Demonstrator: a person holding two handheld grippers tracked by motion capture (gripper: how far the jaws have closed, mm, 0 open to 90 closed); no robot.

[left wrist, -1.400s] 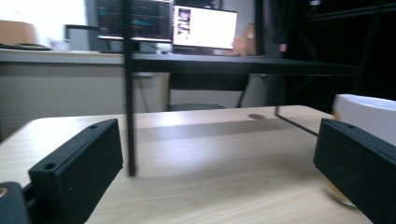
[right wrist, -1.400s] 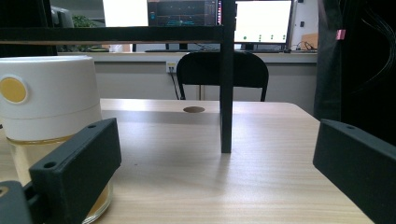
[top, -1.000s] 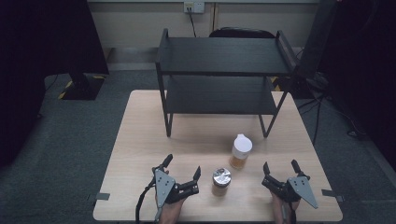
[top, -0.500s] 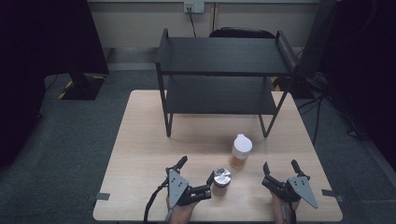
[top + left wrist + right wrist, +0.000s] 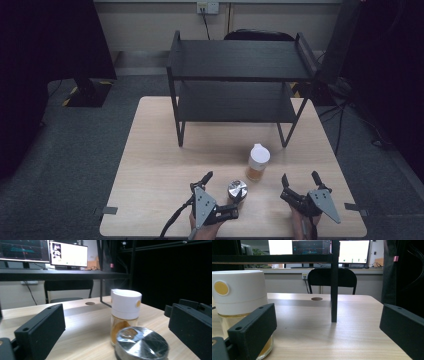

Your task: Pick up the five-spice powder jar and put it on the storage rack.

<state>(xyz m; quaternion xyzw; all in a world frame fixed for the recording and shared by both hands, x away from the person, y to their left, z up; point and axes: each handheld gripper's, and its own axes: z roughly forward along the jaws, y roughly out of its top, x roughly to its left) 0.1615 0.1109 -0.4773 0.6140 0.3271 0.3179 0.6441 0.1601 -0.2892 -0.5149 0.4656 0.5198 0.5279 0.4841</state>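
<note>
With both tongs gaping, the left tongs (image 5: 220, 192) straddling the round silver metal tin (image 5: 237, 190) at lower centre might nudge it into the white-capped amber jar (image 5: 258, 163).

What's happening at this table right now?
A person holds a two-jaw gripper in each hand at a wooden table with a black two-tier shelf. The left gripper, jaws open, reaches around a small metal-lidded tin without gripping it. The right gripper hovers open nearby. A white-capped jar of amber contents stands just beyond the tin.
</note>
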